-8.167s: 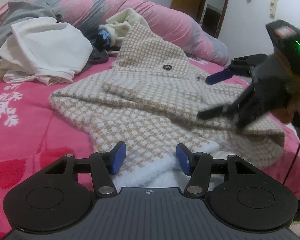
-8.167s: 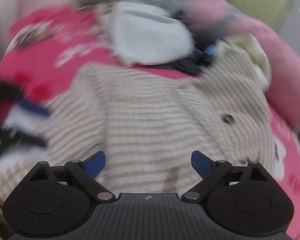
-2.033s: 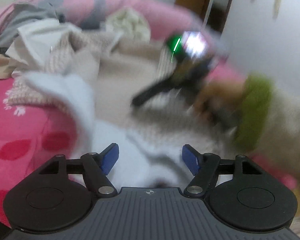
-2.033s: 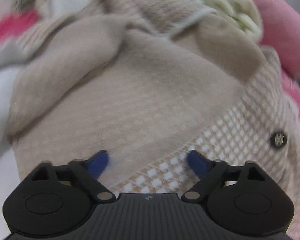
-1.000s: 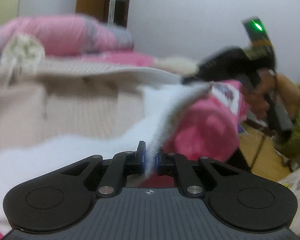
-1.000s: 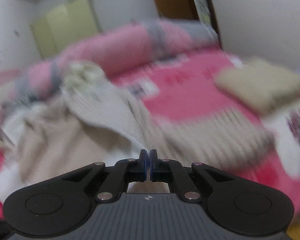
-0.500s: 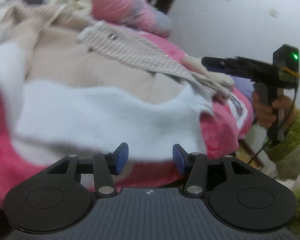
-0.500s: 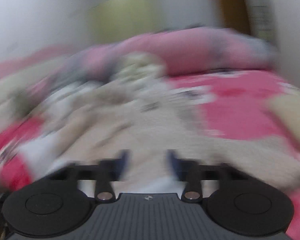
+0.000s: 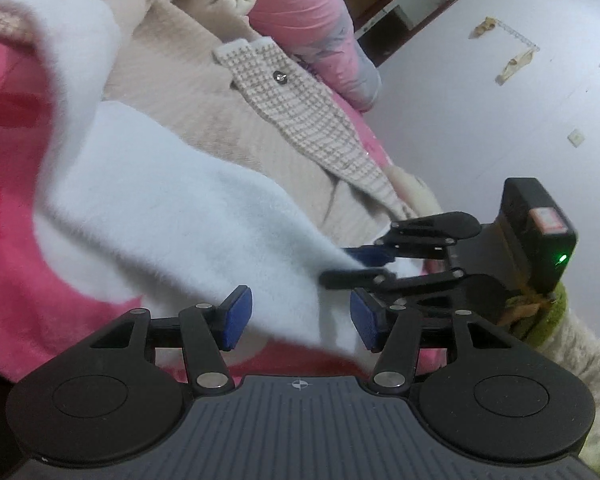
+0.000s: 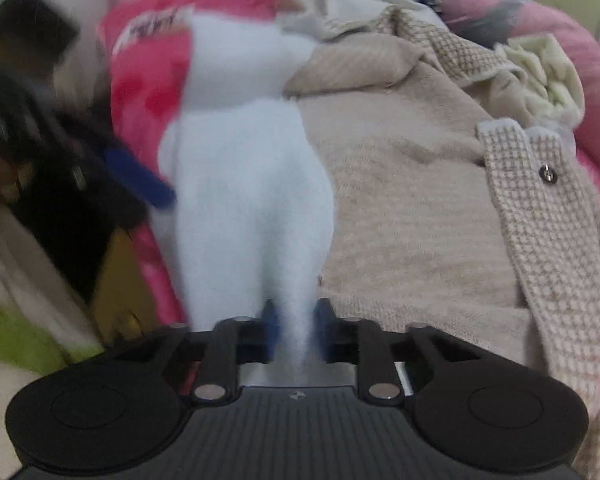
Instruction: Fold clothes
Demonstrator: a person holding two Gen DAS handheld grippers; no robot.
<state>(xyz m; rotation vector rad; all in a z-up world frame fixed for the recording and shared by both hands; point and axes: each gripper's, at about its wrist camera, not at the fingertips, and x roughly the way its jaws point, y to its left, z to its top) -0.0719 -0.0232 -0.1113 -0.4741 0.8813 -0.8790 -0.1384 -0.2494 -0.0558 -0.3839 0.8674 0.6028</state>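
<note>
Bed [image 9: 16,272] under a pink blanket, white wall [image 9: 480,128] and dark doorway [image 9: 404,12] behind. Beige coat [image 10: 412,208], white fleece lining up, lies spread across it. Right claw [image 10: 294,330] has just been closing and pinches the lining's edge; left claw [image 9: 300,318] stands half open, fleece between its pads, unpressed.

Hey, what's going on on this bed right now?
A person with a gripper in each hand is folding a fleece-lined beige coat on a pink bed. The right gripper has just closed on the white fleece hem. The left gripper is open, with the hem lying loose between its fingers.
</note>
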